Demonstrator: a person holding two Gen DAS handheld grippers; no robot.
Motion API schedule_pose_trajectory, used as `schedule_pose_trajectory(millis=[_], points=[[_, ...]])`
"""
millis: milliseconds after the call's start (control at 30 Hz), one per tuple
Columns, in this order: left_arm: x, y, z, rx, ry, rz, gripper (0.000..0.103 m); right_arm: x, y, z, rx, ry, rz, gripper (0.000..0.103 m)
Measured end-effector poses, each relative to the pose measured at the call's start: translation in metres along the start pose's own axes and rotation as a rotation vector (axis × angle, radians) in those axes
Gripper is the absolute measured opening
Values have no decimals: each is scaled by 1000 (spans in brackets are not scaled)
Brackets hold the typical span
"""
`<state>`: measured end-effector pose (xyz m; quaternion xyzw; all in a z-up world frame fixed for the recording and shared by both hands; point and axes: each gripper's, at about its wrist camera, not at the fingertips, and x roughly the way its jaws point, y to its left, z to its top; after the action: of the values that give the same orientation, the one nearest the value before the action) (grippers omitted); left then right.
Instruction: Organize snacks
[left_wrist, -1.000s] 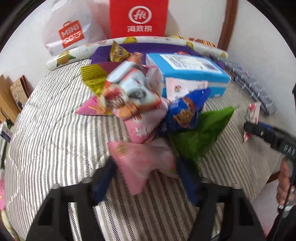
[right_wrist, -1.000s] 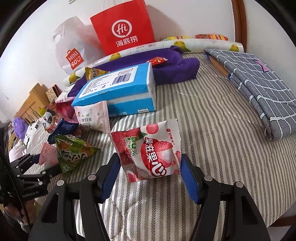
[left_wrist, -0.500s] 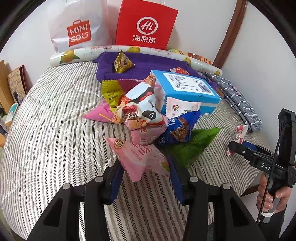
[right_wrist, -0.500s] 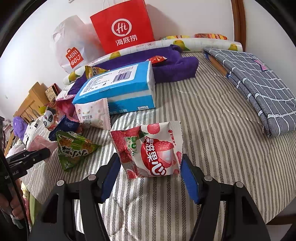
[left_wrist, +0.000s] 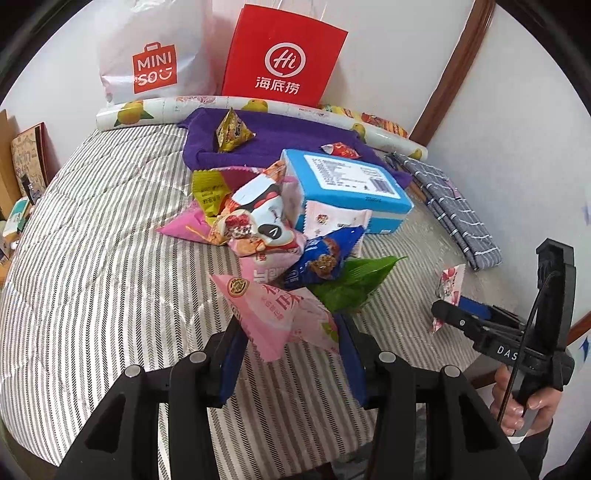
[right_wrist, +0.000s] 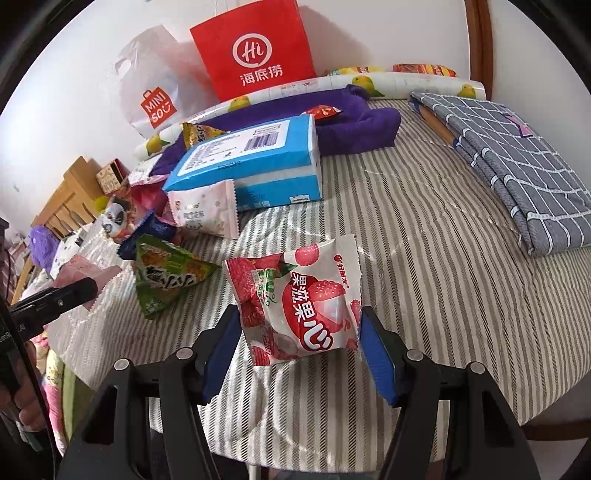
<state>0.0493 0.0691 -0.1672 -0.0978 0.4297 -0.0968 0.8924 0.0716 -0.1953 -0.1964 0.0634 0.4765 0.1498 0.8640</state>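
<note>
Snacks lie heaped on the striped bedspread (right_wrist: 424, 229), and the blue box (right_wrist: 251, 162) serves as the landmark for all of them. It is the largest item and looks rigid and flat-sided, probably the heaviest, best taken across its short sides. Against its near face leans a pale star-printed packet (right_wrist: 205, 212); on the far side from the right gripper sits a pile with a panda-face bag (left_wrist: 266, 218), a blue cookie packet (left_wrist: 321, 258) and a green triangular pouch (right_wrist: 166, 277), all puffed foil or plastic that should be light, crinkly and slippery, with brittle contents easily crushed. Nearer than the box, toward the bed's edge, the right gripper (right_wrist: 299, 339) pinches a lychee-printed packet (right_wrist: 303, 302) between its blue pads, holding its lower half by both side edges. The left gripper (left_wrist: 288, 339) is closed on a pink triangular packet (left_wrist: 273, 310), lifted in front of the pile. Both seem soft air-filled pillows, so a light squeeze near a sealed seam ought to hold without bursting or slipping; a grip across the fat middle risks crushing. Smallest, a red wrapped candy (left_wrist: 341, 150) rests on the purple cloth (left_wrist: 280, 136) just beyond the box, needing a fine pinch at its twisted end.
</note>
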Motion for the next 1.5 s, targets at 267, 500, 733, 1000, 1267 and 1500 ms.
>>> schedule_pose_trajectory(millis=[267, 500, 733, 1000, 1267, 1500], points=[[-13, -16, 6, 15, -27, -26, 45, -18, 2, 6, -2, -22, -2, 64], [-22, -30, 22, 27, -50, -62, 45, -29, 7, 23, -7, -46, 7, 64], [-26, -44, 46, 50, -70, -83, 45, -39, 17, 46, -30, -74, 17, 64], [-19, -52, 78, 47, -81, -93, 45, -44, 23, 80, -58, -101, 13, 64], [-4, -47, 110, 24, -81, -85, 45, -40, 21, 113, -59, -121, 25, 64], [3, -42, 134, 16, -93, -80, 45, -30, 25, 138, -71, -131, 38, 63]])
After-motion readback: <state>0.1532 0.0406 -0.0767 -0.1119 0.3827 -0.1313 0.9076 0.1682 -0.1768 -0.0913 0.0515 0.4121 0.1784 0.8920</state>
